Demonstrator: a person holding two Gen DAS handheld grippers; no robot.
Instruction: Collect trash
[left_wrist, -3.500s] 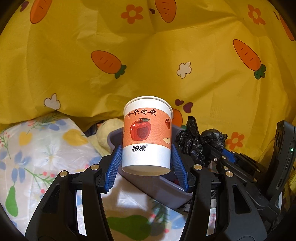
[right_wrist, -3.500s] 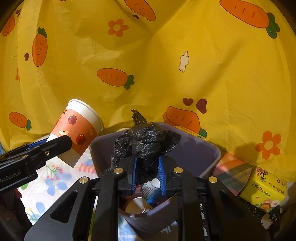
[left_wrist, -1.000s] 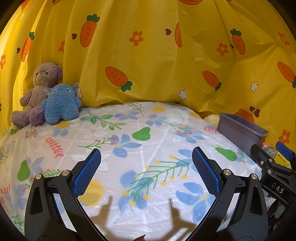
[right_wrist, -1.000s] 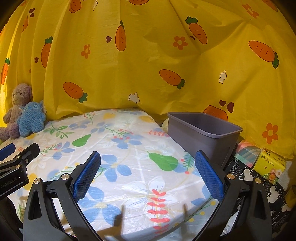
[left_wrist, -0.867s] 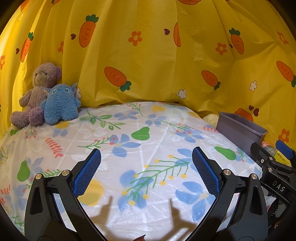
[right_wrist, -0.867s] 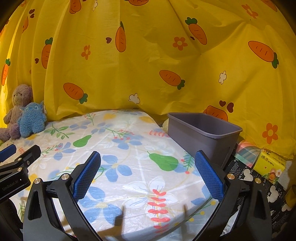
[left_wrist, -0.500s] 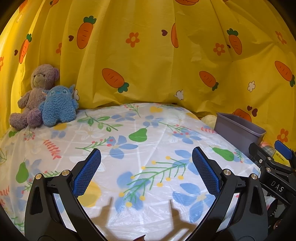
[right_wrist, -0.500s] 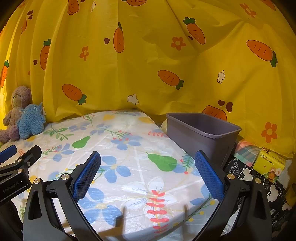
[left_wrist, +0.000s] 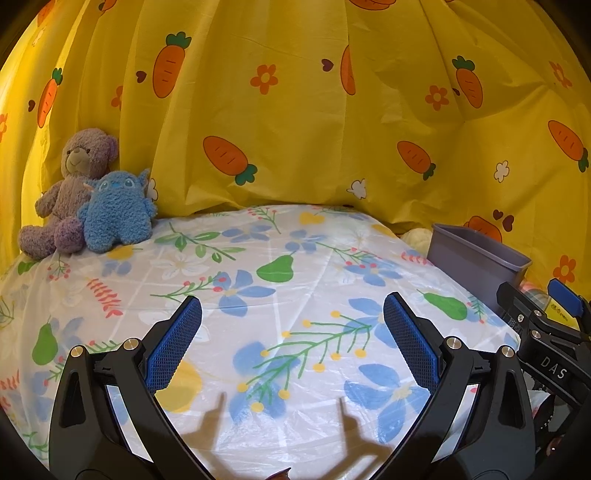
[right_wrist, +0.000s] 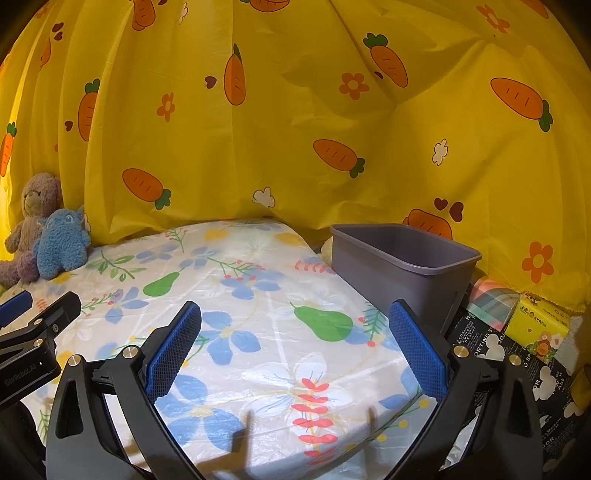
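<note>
A grey plastic bin (right_wrist: 402, 273) stands off the right edge of the table; it also shows in the left wrist view (left_wrist: 476, 258). Its inside is hidden from here. My left gripper (left_wrist: 291, 347) is open and empty over the flowered tablecloth (left_wrist: 280, 295). My right gripper (right_wrist: 295, 347) is open and empty above the tablecloth (right_wrist: 258, 302), with the bin beyond its right finger. The right gripper's body (left_wrist: 546, 343) shows at the right edge of the left wrist view. No loose trash shows on the cloth.
A purple teddy bear (left_wrist: 62, 192) and a blue plush toy (left_wrist: 114, 214) sit at the table's far left. A yellow carrot-print curtain (right_wrist: 295, 110) hangs behind. A yellow tissue pack (right_wrist: 539, 328) and black printed packaging (right_wrist: 517, 365) lie right of the bin.
Since 3.5 s ago both grippers have let go, the left of a paper cup and the right of a black bag, and pulled back from the bin. Over the last second they hardly moved.
</note>
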